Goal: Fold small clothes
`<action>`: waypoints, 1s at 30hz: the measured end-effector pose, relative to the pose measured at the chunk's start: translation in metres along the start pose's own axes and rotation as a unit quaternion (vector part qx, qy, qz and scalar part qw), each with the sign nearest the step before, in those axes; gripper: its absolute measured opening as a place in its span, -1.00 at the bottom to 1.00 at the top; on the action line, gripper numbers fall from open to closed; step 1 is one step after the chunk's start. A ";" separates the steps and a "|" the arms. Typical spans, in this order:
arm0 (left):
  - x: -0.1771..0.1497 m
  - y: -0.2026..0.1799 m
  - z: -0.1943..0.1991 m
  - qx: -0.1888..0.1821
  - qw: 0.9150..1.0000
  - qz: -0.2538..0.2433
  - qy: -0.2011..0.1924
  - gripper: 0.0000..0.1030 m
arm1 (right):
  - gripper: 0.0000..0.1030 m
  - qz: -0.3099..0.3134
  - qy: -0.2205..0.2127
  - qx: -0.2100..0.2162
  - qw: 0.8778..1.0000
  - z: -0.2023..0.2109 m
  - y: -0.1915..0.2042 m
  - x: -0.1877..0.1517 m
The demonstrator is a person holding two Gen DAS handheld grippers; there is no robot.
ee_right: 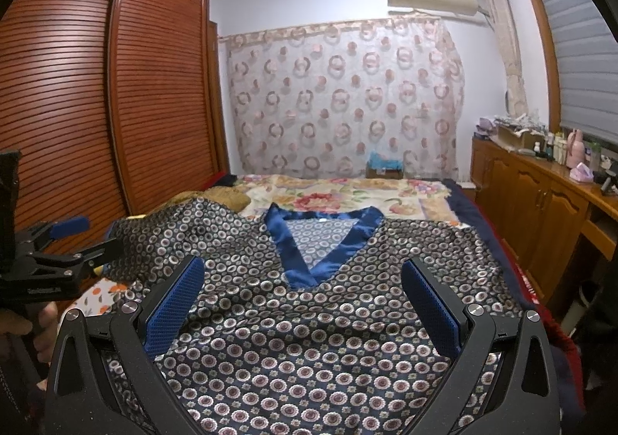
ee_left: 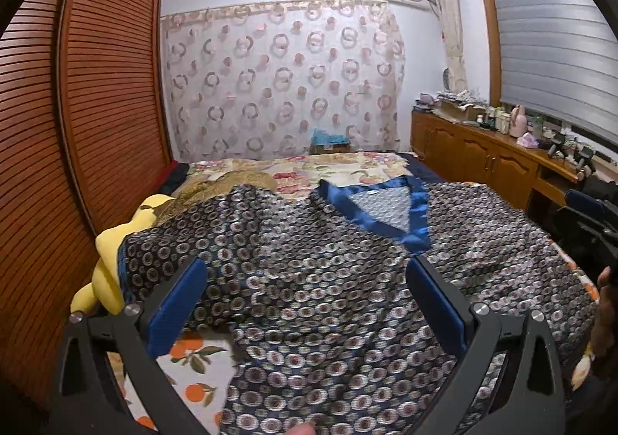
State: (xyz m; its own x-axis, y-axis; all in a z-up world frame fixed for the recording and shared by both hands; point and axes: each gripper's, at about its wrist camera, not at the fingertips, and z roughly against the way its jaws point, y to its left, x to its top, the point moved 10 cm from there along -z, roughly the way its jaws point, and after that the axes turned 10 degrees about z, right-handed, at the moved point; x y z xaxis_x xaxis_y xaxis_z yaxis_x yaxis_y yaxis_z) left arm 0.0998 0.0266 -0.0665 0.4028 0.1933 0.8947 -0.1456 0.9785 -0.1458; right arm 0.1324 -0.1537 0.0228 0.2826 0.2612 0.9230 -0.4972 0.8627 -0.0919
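A dark patterned top [ee_left: 316,273] [ee_right: 309,319] with a shiny blue V-neck band [ee_left: 417,215] [ee_right: 286,242] lies spread flat on the bed, neck away from me. My left gripper [ee_left: 305,269] hovers open over its left half, nothing between the blue pads [ee_left: 177,303]. Over the garment's lower middle, just below the V-neck, my right gripper [ee_right: 301,273] is also open and holds nothing. The left gripper [ee_right: 83,236] shows at the left edge of the right wrist view, beside the left sleeve.
A yellow plush toy [ee_left: 112,261] lies under the left sleeve. A brown slatted wardrobe [ee_left: 77,107] lines the left side. Wooden cabinets [ee_right: 540,211] with clutter stand on the right. A floral quilt [ee_right: 347,195] covers the far bed. A hand [ee_left: 604,311] shows at right.
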 end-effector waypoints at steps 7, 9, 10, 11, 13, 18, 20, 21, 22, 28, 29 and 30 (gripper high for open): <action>-0.009 0.033 -0.015 0.017 1.000 0.004 0.015 1.00 | 1.00 0.014 0.014 0.028 0.999 -0.019 0.014 -0.009; -0.016 0.045 -0.020 0.016 0.999 0.006 0.030 1.00 | 1.00 0.018 0.018 0.036 0.999 -0.025 0.019 -0.011; -0.017 0.050 -0.023 0.016 0.999 0.008 0.036 1.00 | 1.00 0.020 0.020 0.039 0.999 -0.029 0.021 -0.013; -0.019 0.057 -0.025 0.018 0.999 0.010 0.042 1.00 | 1.00 0.023 0.022 0.042 0.999 -0.032 0.023 -0.014; -0.020 0.071 -0.030 0.022 0.998 0.013 0.054 1.00 | 1.00 0.027 0.026 0.049 0.998 -0.039 0.028 -0.015; -0.025 0.105 -0.036 0.011 0.997 0.027 0.074 1.00 | 1.00 0.038 0.048 0.073 0.995 -0.061 0.041 -0.023; -0.027 0.119 -0.039 0.011 0.996 0.030 0.082 1.00 | 1.00 0.040 0.055 0.080 0.994 -0.067 0.045 -0.024; -0.028 0.124 -0.041 0.009 0.996 0.031 0.085 1.00 | 1.00 0.040 0.060 0.086 0.994 -0.071 0.049 -0.026; -0.030 0.130 -0.044 0.009 0.995 0.033 0.089 1.00 | 1.00 0.040 0.062 0.089 0.993 -0.073 0.051 -0.027; -0.040 0.176 -0.064 0.009 0.989 0.070 0.130 0.90 | 1.00 0.064 0.089 0.112 0.988 -0.090 0.071 -0.039; -0.042 0.181 -0.068 0.011 0.988 0.075 0.135 0.82 | 1.00 0.069 0.092 0.116 0.987 -0.093 0.074 -0.040; -0.044 0.186 -0.071 0.012 0.987 0.079 0.141 0.70 | 1.00 0.073 0.095 0.121 0.985 -0.095 0.077 -0.041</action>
State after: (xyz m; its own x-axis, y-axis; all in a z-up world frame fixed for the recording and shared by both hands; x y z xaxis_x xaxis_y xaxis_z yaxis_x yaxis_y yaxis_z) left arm 0.1193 0.2052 -0.1630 0.6079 0.3582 0.7087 -0.2456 0.9335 -0.2612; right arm 0.1604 -0.0566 -0.0575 0.3312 0.4708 0.8177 -0.7178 0.6882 -0.1055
